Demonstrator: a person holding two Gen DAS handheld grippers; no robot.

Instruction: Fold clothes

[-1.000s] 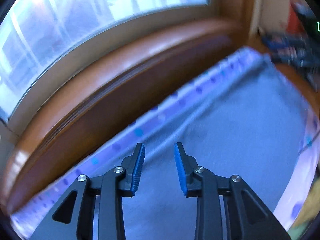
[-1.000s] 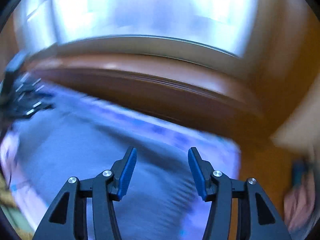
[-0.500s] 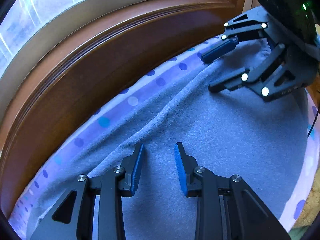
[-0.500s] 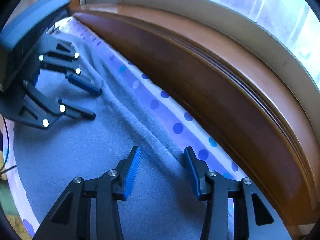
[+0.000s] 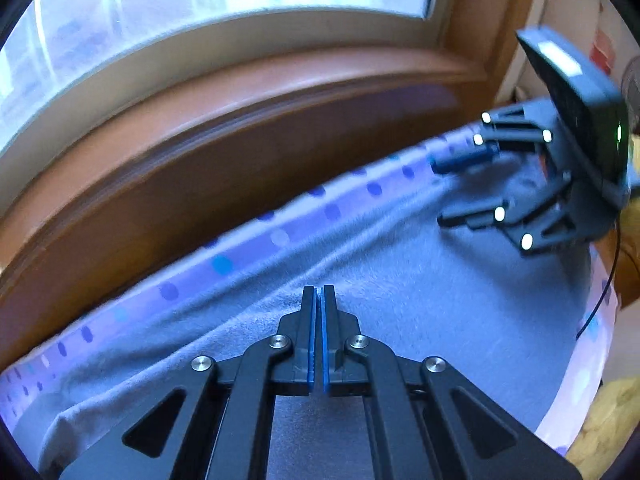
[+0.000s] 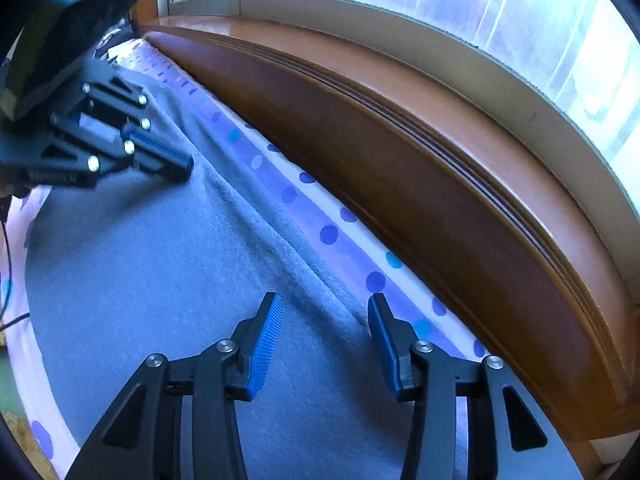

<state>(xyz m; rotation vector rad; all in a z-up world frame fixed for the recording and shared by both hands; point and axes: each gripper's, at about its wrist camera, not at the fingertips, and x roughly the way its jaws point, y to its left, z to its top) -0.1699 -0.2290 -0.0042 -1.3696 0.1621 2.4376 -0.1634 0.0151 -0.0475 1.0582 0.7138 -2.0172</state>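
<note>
A grey fleece garment [image 5: 440, 320] [image 6: 140, 260] lies flat on a lilac polka-dot sheet [image 5: 240, 256] [image 6: 332, 236]. A ridge of folded cloth runs along its far edge. My left gripper [image 5: 319, 290] [image 6: 180, 166] points down with its blue pads shut together. Their tips pinch a pucker of the garment near that ridge. My right gripper [image 6: 324, 304] [image 5: 438, 194] stands open over the same far edge further along. The ridge lies between its blue pads, which do not press on it.
A brown wooden sill [image 5: 200, 160] [image 6: 440, 180] runs close behind the sheet's far edge, under a bright window [image 5: 200, 20]. A yellow fabric [image 5: 600, 420] lies past the sheet's near right corner. A thin black cable [image 5: 600, 300] hangs by the right gripper.
My left gripper's jaws have shut on the cloth; they stood open half a second ago. The right gripper swung in over the far edge and narrowed slightly, then held.
</note>
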